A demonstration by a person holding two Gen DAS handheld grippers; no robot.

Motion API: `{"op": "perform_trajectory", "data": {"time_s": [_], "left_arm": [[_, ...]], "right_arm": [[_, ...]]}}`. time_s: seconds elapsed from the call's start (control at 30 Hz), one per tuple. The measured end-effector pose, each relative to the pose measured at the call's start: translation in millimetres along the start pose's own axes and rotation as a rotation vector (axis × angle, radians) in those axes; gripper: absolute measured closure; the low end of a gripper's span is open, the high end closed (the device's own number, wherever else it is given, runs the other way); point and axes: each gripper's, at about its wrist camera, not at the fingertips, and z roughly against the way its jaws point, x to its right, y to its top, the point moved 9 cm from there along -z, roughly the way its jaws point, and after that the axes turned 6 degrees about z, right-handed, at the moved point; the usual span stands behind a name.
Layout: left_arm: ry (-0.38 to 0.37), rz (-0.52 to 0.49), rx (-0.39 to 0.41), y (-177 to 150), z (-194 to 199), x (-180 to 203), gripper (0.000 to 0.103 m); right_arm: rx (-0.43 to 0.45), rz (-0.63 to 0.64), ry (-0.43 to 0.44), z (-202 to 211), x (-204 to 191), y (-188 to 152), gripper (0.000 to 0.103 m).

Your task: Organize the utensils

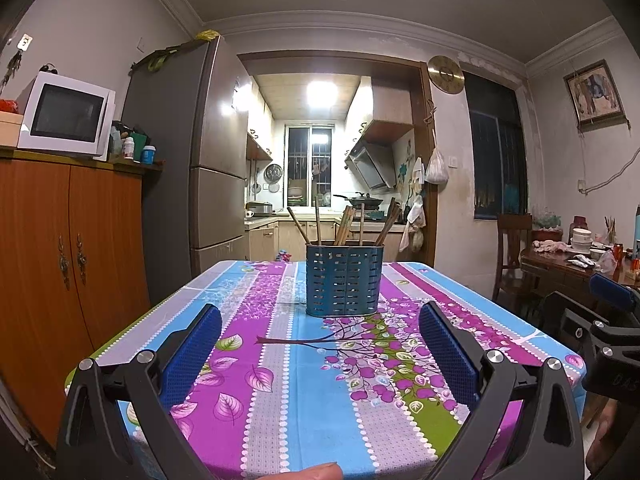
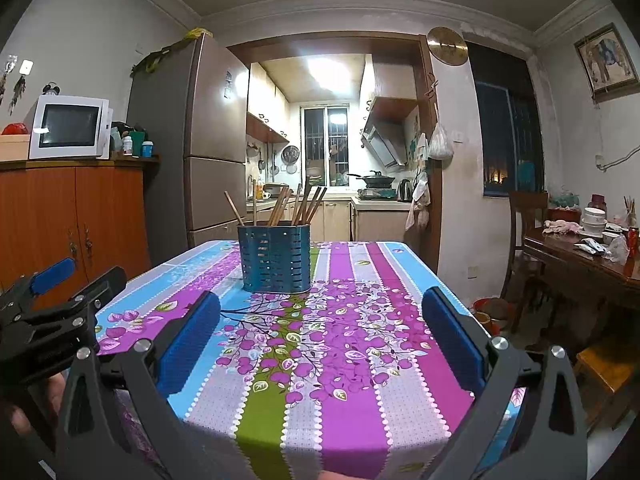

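On floral tablecloth (image 1: 280,360): blue holder (image 1: 343,280) | chopsticks (image 1: 346,222) upright | no legible writing

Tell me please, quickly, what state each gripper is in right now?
Left gripper: open, holding nothing.
Right gripper: open, holding nothing.

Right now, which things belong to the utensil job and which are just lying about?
Job: blue slotted metal utensil holder, wooden chopsticks standing in it, left gripper, right gripper, both open.
Lying about: white microwave, round brass wall clock, floral striped tablecloth.
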Motion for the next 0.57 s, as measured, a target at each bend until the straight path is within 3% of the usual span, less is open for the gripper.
{"op": "perform_trajectory", "data": {"time_s": [0.3, 0.57], "left_arm": [[-0.002, -0.003, 0.023, 3, -1, -2, 0.005], [0.007, 0.021, -0.013, -1, -12, -11, 0.005]], "right_arm": [[0.0, 0.0, 0.001, -1, -1, 0, 0.005], [-0.002, 0.003, 0.004, -3, -2, 1, 0.005]]}}
